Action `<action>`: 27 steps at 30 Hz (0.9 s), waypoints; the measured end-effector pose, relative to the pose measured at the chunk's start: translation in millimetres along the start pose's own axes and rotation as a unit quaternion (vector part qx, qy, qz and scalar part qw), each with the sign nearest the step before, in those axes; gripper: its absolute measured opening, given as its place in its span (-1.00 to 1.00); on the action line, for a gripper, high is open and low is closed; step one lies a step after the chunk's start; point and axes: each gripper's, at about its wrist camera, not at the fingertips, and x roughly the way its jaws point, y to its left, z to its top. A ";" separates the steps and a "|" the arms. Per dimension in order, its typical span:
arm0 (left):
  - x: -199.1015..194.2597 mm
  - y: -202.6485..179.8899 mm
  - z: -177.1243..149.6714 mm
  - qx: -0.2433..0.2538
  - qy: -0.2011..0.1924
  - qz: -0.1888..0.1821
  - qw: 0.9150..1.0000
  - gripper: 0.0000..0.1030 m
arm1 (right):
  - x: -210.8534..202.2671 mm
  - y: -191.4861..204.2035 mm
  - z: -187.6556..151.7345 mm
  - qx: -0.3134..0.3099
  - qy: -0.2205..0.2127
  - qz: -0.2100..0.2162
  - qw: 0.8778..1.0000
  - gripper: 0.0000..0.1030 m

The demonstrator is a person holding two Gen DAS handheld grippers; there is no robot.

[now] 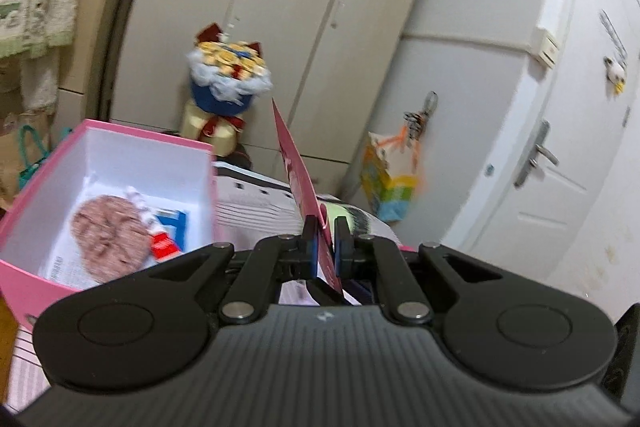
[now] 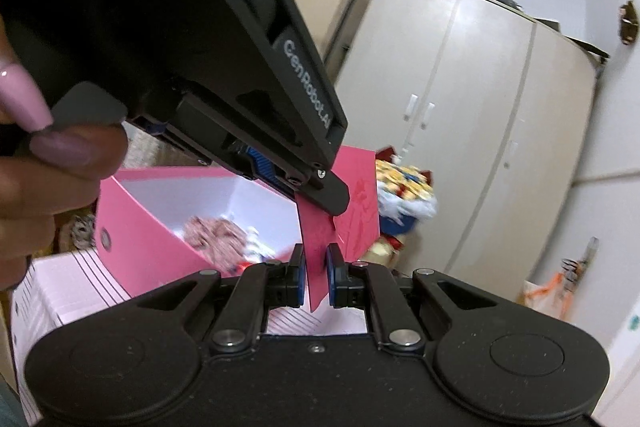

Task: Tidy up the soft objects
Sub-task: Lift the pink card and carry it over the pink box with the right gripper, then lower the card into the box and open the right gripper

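An open pink box with a white inside lies at the left. In it are a brownish-pink knitted round piece and a small red, white and blue soft item. A flat pink lid stands on edge in the air beside the box. My left gripper is shut on its lower edge. In the right wrist view my right gripper is shut on the lid too. Just above it, the left gripper clamps the same sheet. The box and the knitted piece show behind.
Printed paper sheets lie under and beside the box. A blue-wrapped bouquet stands before a beige wardrobe. A colourful bag hangs by a white door. A hand with pink nails holds the left gripper.
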 end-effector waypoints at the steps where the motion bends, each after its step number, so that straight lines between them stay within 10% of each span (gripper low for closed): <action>1: -1.3 8.1 3.9 -0.003 -0.003 0.004 1.000 -0.87 | 4.7 2.6 2.6 -0.001 -0.003 0.005 1.000 -0.77; 27: 87.3 134.6 27.0 -0.098 0.057 0.015 0.993 -0.86 | 153.1 11.4 22.5 0.004 0.110 0.081 0.991 -0.76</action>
